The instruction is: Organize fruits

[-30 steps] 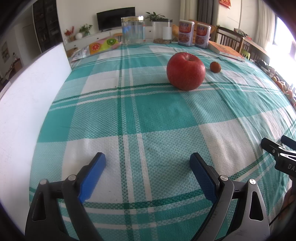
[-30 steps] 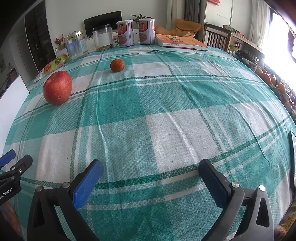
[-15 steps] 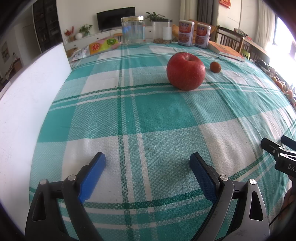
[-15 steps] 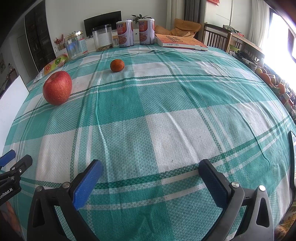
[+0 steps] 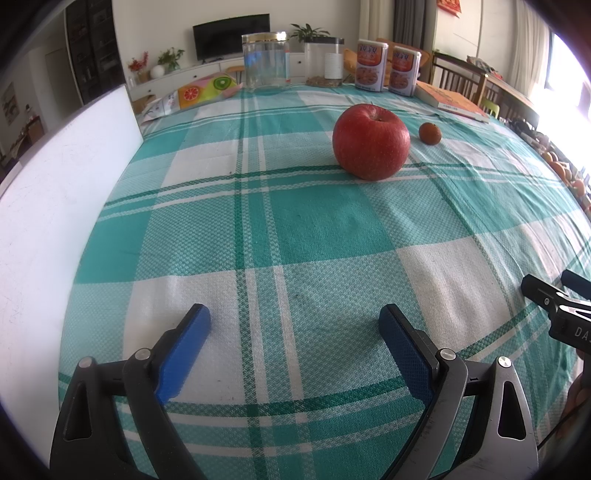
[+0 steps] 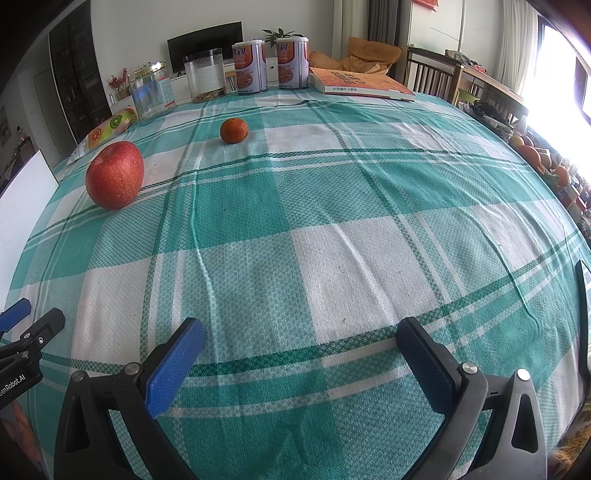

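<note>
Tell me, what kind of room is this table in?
Most likely a home living and dining room: a television on a low white cabinet, wooden dining chairs, and a plaid tablecloth carrying an apple and a tangerine.

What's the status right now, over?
Left gripper and right gripper open, empty. Apple and tangerine on tablecloth, untouched. Nothing between.

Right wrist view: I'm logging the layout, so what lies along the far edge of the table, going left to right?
Fruit-print bag → gold-lidded clear jar → clear canister → first red tin → second red tin → orange book.
</note>
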`<state>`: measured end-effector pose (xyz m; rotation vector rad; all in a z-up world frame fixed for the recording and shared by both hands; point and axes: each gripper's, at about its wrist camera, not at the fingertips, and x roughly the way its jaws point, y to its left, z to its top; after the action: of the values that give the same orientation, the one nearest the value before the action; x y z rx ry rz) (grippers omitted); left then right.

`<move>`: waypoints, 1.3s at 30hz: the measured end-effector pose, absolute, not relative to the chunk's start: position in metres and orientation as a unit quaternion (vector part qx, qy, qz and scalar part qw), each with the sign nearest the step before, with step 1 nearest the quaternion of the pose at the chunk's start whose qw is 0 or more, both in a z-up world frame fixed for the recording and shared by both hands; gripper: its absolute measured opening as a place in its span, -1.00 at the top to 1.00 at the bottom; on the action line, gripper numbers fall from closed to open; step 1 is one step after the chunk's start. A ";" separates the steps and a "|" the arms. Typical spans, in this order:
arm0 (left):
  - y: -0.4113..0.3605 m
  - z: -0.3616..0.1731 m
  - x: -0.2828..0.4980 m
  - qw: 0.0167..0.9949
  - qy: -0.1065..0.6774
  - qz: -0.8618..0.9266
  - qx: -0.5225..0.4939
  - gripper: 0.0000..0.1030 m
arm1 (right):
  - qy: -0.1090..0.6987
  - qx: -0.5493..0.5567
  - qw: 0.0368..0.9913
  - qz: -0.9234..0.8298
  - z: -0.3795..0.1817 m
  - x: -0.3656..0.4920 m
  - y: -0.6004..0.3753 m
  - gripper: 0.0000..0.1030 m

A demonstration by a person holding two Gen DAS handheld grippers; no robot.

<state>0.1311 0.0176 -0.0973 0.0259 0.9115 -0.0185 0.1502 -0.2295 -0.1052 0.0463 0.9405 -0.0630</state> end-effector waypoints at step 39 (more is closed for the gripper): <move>-0.018 -0.080 0.263 0.892 0.446 -0.072 -0.032 -0.34 | 0.454 0.022 0.890 -0.030 -0.105 0.151 -0.229 -1.00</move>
<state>0.2628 -0.0176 -0.0803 -0.0667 0.9254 -0.1498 0.1509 -0.2292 -0.1053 0.0457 0.9419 -0.0628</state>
